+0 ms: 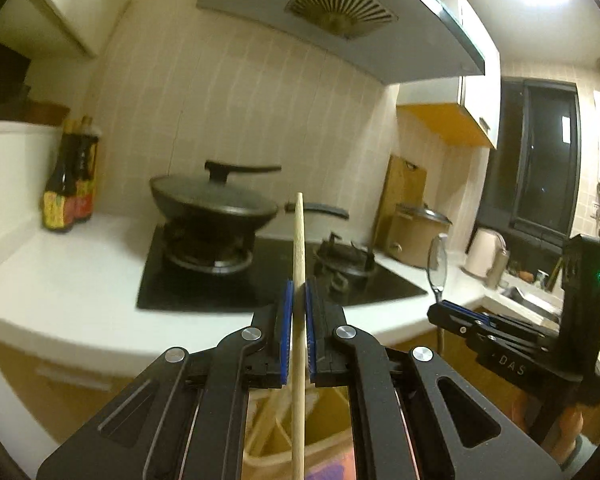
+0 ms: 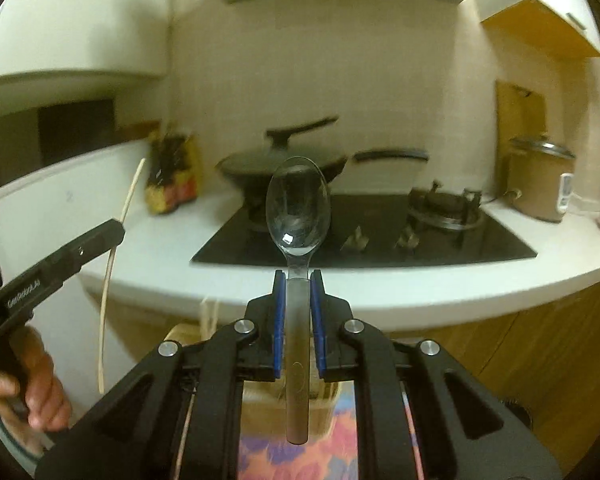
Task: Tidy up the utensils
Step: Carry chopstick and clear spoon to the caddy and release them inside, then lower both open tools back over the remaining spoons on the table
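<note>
The left gripper pinches a pale wooden chopstick upright; the right gripper clamps a clear plastic spoon by its handle — both held before the stove, neither yet stowed, so sorting remains.

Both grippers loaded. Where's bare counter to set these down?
Bare white counter lies between the sauce bottles and the black cooktop, and along the front edge. Crowded: the wok, burner, and the cooker corner.
</note>
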`<action>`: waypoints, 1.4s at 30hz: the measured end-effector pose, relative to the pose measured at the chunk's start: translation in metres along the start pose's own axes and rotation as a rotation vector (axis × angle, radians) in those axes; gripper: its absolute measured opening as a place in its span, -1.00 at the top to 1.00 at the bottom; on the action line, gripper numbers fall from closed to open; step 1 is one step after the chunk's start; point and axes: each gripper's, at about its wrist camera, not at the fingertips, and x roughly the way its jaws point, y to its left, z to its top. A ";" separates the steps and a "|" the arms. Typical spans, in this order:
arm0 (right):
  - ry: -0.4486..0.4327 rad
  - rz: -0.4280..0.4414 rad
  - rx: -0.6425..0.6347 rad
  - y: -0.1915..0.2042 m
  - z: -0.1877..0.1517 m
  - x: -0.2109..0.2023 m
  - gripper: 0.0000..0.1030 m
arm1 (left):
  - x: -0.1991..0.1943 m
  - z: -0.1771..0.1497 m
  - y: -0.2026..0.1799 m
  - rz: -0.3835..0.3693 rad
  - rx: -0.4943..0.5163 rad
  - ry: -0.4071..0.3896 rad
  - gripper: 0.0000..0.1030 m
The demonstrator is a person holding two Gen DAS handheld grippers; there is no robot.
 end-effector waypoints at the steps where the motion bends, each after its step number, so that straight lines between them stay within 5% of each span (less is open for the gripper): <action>1: -0.022 -0.009 0.011 -0.003 0.001 0.006 0.81 | 0.005 0.000 -0.001 0.011 0.012 -0.010 0.92; 9: -0.038 -0.013 0.148 -0.029 -0.011 0.052 0.81 | 0.046 -0.019 0.003 0.045 0.063 -0.036 0.92; 16: -0.042 -0.078 0.151 -0.024 -0.030 0.067 0.81 | 0.062 -0.033 0.013 0.086 0.052 -0.046 0.92; 26: -0.021 -0.062 0.155 -0.023 -0.049 0.076 0.81 | 0.058 -0.054 0.019 0.080 0.050 -0.024 0.91; 31: 0.009 -0.018 0.161 -0.027 -0.060 0.062 0.75 | 0.042 -0.065 0.027 0.049 0.004 0.013 0.66; 33: 0.036 0.019 0.165 -0.027 -0.064 0.053 0.63 | 0.032 -0.069 0.030 0.037 -0.014 0.028 0.35; 42: 0.104 0.102 0.135 -0.012 -0.098 -0.022 0.39 | -0.043 -0.086 0.038 0.008 -0.059 0.112 -0.03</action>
